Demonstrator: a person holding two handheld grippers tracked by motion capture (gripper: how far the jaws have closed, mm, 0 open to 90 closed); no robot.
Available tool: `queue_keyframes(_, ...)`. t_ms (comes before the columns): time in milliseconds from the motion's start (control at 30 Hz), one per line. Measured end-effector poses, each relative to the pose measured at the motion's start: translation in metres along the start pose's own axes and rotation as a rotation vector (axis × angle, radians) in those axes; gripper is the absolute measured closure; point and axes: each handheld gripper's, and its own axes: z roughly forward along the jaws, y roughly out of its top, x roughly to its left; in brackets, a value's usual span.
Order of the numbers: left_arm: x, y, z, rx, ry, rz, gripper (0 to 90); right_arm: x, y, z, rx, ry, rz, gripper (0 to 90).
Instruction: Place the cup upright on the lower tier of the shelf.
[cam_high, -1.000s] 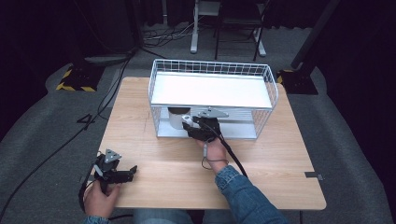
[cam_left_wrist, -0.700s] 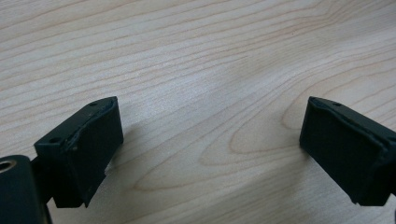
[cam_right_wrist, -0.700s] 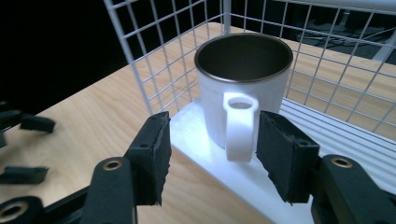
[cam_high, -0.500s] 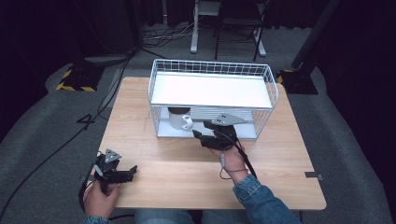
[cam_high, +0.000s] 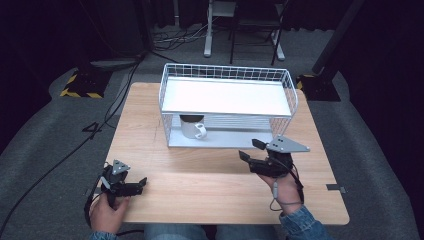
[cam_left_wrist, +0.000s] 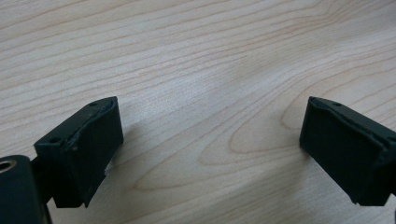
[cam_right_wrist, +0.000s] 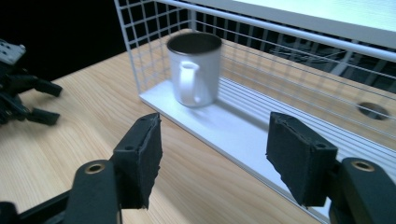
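The white mug (cam_high: 192, 128) stands upright on the lower shelf of the wire rack (cam_high: 227, 75), at its left end. My right tool (cam_high: 251, 149), just opening, is empty; my left tool (cam_high: 142, 184) rests released on the desk (cam_high: 200, 175).

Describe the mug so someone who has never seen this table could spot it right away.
Find the white wire rack at the table's far side. On its lower shelf, toward the left end, stands the white mug, upright, dark inside, handle facing the person; nothing else sits there.
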Motion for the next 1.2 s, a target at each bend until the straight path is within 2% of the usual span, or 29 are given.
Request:
queue_keyframes(233, 0.000, 0.000, 0.000, -0.001, 0.002, 0.000, 6.3, -0.025, -0.023, -0.031, 0.037, -0.039, 0.028, 28.4)
queue_keyframes(300, 0.000, 0.000, 0.000, 0.001, 0.000, 0.000, 6.3, -0.029, -0.028, -0.033, 0.048, -0.044, 0.035, 27.0)
queue_keyframes(400, 0.000, 0.000, 0.000, -0.001, 0.002, 0.000, 6.3, -0.043, -0.046, -0.040, 0.065, -0.049, 0.081, 18.7)
queue_keyframes(533, 0.000, 0.000, 0.000, 0.000, 0.002, 0.000, 6.3, -0.058, -0.065, -0.046, 0.072, -0.078, 0.100, 15.0)
queue_keyframes(600, 0.000, 0.000, 0.000, -0.001, 0.002, 0.000, 6.3, -0.065, -0.074, -0.047, 0.099, -0.098, 0.113, 14.7)
queue_keyframes(733, 0.000, 0.000, 0.000, -0.001, 0.002, 0.000, 6.3, -0.080, -0.094, -0.048, 0.151, -0.107, 0.143, 14.6)
queue_keyframes(833, 0.000, 0.000, 0.000, 0.000, 0.000, -0.001, 6.2, -0.089, -0.107, -0.046, 0.177, -0.119, 0.142, 14.5)
queue_keyframes(933, 0.000, 0.000, 0.000, -0.001, 0.003, 0.000, 6.2, -0.092, -0.115, -0.045, 0.190, -0.118, 0.150, 14.4)
queue_keyframes(967, 0.000, 0.000, 0.000, -0.001, 0.003, 0.001, 6.3, -0.096, -0.123, -0.042, 0.208, -0.119, 0.143, 14.0)
queue_keyframes(1200, 0.000, 0.000, 0.000, -0.001, 0.002, 0.000, 6.3, -0.101, -0.141, -0.034, 0.279, -0.171, 0.135, 12.7)
